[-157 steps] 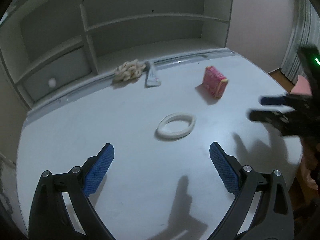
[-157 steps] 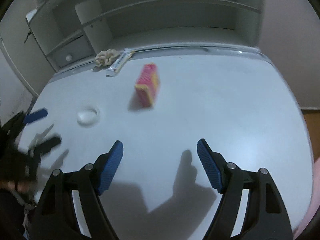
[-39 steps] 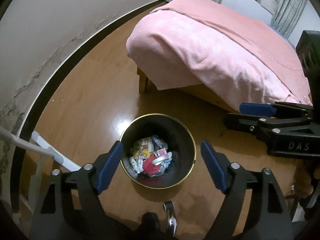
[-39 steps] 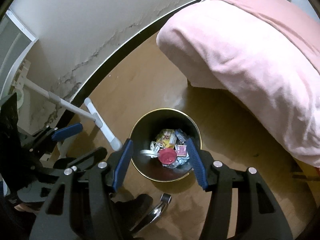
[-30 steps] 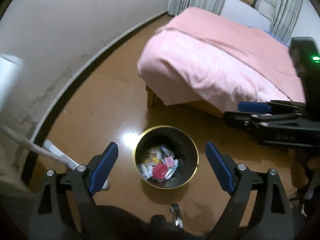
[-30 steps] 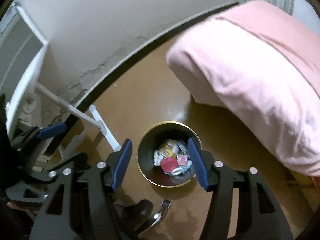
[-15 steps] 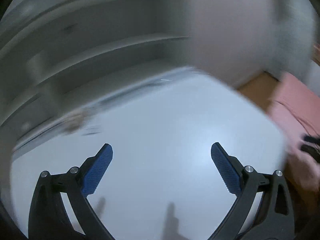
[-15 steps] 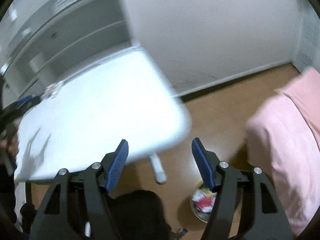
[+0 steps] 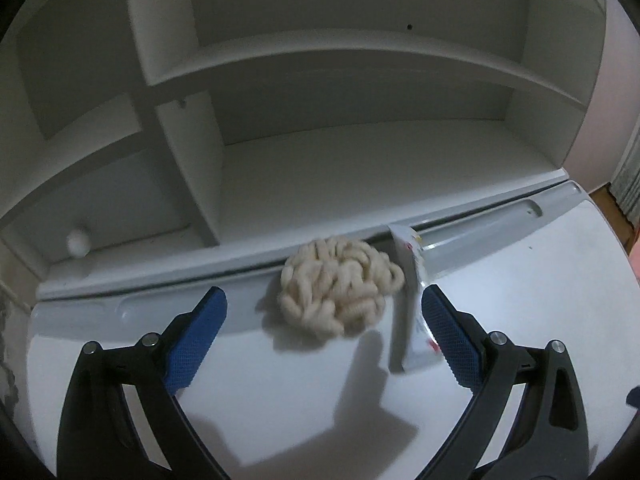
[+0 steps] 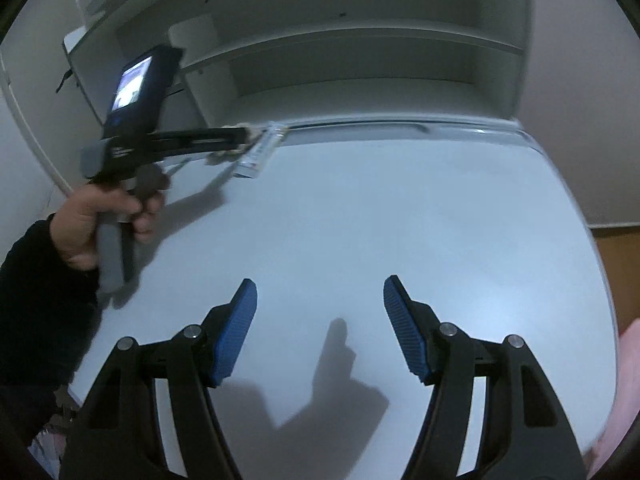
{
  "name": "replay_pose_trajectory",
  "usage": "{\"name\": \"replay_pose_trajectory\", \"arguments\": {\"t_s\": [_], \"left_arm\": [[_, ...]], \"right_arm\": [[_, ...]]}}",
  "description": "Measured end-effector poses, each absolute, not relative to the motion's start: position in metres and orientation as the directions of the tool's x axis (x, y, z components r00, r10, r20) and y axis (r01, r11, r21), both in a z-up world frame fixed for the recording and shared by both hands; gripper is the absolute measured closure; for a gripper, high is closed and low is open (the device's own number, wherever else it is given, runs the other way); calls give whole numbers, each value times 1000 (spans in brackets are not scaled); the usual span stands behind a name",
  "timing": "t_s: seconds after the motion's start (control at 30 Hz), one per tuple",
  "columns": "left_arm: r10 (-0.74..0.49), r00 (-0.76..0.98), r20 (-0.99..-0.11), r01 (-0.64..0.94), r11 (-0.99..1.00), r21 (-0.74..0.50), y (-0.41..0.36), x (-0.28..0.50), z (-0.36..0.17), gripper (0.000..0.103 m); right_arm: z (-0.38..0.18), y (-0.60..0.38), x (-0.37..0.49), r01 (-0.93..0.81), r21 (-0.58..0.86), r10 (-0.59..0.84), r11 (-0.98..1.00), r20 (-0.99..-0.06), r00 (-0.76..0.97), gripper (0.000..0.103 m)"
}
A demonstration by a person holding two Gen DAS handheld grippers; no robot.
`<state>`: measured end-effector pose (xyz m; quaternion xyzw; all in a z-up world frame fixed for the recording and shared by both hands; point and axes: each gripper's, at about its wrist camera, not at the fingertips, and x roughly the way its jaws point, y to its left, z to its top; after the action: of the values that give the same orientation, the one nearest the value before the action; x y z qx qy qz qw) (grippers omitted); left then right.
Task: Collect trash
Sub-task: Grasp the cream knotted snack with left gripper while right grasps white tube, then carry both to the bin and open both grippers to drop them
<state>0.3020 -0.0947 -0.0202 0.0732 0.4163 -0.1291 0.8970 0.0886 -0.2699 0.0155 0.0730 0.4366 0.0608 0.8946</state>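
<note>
Yarn clump [image 9: 338,286] between spread jaws

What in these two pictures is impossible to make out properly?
- Print on the white flat wrapper: left wrist view, too small and blurred.
- Cream knotted yarn bundle: right wrist view, mostly hidden behind the left gripper.
- Picture on that gripper's small lit screen: right wrist view, too small.

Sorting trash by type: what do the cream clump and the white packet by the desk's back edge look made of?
The cream knotted clump looks like soft yarn or cord: matte, looped strands. The flat white packet looks like thin plastic or foil wrapper, slightly glossy with printed marks; which one is unclear.
</note>
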Motion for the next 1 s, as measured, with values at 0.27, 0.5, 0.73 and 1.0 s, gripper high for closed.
{"name": "replay_pose_trajectory", "arguments": {"t_s": [0.27, 0.5, 0.73, 1.0], "left_arm": [[-233, 586, -776, 301, 952, -59, -69, 301, -13, 81], [-230, 633, -739, 266, 961, -71, 4, 232, 15, 81], [-172, 637, -751, 208, 977, -47, 42, 179, 10, 81], [-213, 641, -737, 261, 964, -52, 12, 152, 18, 81]], "right_arm": [[4, -224, 170, -65, 228, 225, 971, -798, 558, 39], [-5, -191, 258, -30, 201, 184, 979, -818, 545, 40], [-16, -174, 296, 16, 121, 95, 993, -847, 524, 78], [1, -205, 233, -9, 120, 105, 993, -819, 564, 88]]}}
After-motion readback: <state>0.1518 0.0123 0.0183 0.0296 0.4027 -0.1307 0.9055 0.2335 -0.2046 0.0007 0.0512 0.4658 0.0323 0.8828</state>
